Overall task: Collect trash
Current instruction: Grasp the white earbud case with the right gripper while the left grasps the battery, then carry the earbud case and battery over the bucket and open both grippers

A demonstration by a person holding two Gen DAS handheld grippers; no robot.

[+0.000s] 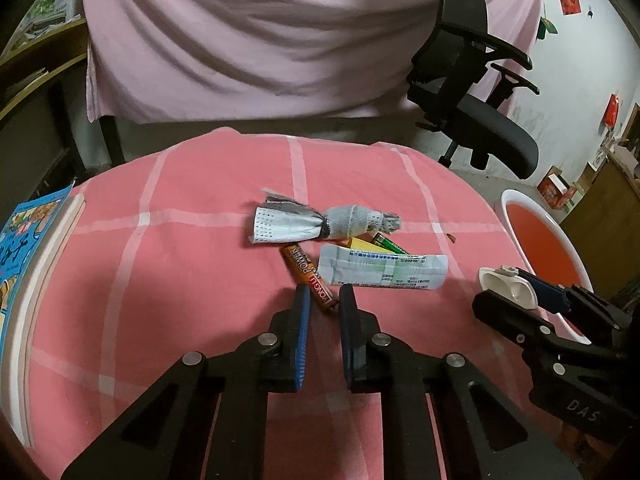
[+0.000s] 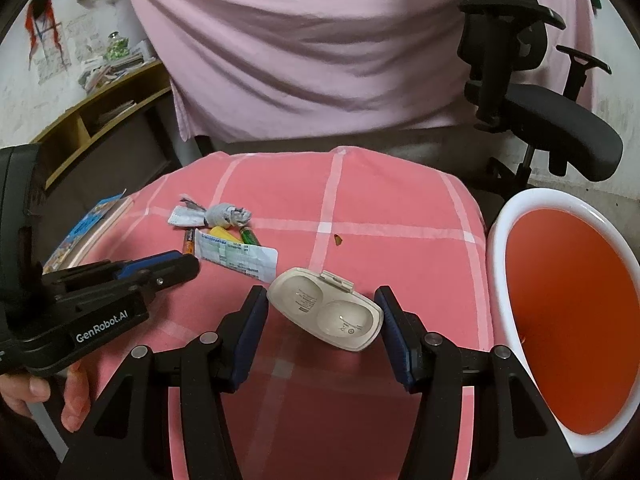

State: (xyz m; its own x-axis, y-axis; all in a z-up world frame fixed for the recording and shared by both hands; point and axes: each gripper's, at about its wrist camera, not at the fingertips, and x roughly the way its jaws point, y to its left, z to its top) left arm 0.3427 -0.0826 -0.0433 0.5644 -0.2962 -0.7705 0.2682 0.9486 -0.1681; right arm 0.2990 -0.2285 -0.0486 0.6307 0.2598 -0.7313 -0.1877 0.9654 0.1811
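On the pink checked cloth lies a small heap of trash: a crumpled grey wrapper, an orange battery, a green battery, a yellow piece and a white printed sachet. My left gripper is open, its fingertips either side of the orange battery's near end. My right gripper is open around a white plastic case, which also shows in the left wrist view. The heap also shows in the right wrist view.
A white bin with an orange inside stands at the table's right edge. A blue-covered book lies at the left edge. A black office chair stands behind the table. A small orange scrap lies mid-cloth.
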